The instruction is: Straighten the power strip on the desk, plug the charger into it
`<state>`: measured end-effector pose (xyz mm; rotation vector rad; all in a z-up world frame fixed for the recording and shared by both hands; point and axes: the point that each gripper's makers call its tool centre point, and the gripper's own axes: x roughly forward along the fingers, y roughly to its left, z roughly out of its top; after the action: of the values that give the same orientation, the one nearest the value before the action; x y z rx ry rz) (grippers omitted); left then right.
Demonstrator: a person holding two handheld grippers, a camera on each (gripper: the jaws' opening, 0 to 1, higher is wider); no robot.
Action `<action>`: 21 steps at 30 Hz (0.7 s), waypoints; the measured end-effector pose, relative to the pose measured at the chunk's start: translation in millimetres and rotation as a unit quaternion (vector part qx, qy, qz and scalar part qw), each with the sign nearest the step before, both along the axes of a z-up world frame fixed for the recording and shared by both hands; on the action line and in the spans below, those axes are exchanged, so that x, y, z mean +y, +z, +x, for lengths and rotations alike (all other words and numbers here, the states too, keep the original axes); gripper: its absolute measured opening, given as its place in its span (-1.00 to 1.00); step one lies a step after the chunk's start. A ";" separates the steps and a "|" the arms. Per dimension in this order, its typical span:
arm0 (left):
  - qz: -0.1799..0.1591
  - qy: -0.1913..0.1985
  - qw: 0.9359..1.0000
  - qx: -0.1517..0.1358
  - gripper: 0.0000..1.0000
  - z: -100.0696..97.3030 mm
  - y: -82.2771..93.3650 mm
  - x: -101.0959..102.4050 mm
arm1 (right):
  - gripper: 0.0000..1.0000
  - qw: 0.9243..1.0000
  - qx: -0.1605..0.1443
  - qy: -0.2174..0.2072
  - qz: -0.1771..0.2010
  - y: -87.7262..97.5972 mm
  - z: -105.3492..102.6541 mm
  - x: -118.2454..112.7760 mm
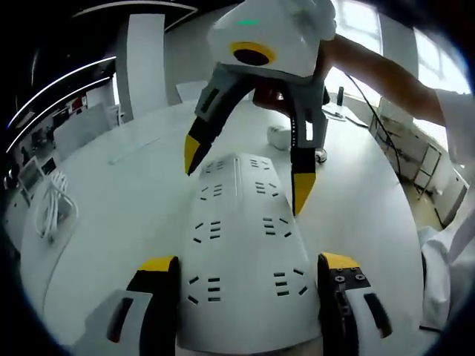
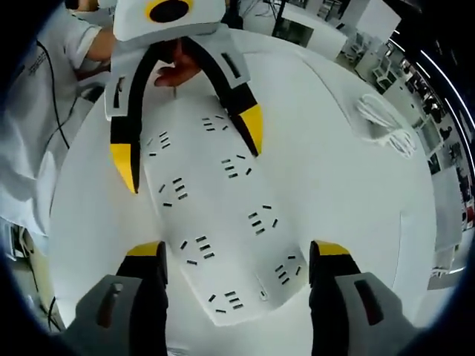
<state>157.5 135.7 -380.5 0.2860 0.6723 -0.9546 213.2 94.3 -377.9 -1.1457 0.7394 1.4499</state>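
A wide white power strip (image 1: 241, 252) with two rows of sockets lies flat on the white desk (image 1: 126, 185). My left gripper (image 1: 247, 261) straddles its near end, and both yellow-tipped jaws press against its sides. My right gripper (image 1: 247, 172) comes in from the far side and straddles the opposite end. In the right gripper view the power strip (image 2: 223, 215) runs slightly askew between the jaws of my right gripper (image 2: 236, 252). Its right jaw touches the strip and a thin shadowed gap shows at the left jaw. The left gripper (image 2: 189, 148) holds the far end. A small white block (image 1: 280, 136), perhaps the charger, lies beyond the strip.
A coiled white cable (image 1: 52, 208) lies near the desk's edge, seen also as the cable (image 2: 386, 122) in the right gripper view. A person's forearm (image 1: 386, 74) reaches in behind the right gripper. A white-sleeved body (image 2: 33, 148) stands at the desk's side. Shelving and windows stand beyond.
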 end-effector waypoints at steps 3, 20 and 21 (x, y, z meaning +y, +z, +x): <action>-0.001 0.000 1.000 0.000 0.54 -0.8 0.1 -0.2 | 0.52 1.000 -0.002 0.005 -0.005 0.2 0.7 1.3; -0.001 -0.002 1.000 0.000 0.54 -1.7 0.2 0.0 | 0.42 0.999 0.021 0.022 -0.026 -3.2 -4.9 3.5; -0.001 -0.002 1.000 0.000 0.54 -1.6 0.2 0.1 | 0.42 0.999 0.020 0.024 -0.027 -3.1 -5.2 3.6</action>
<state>155.9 135.8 -380.3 0.2857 0.6713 -0.9598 208.0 97.9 -381.1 -1.1849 0.7878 1.5045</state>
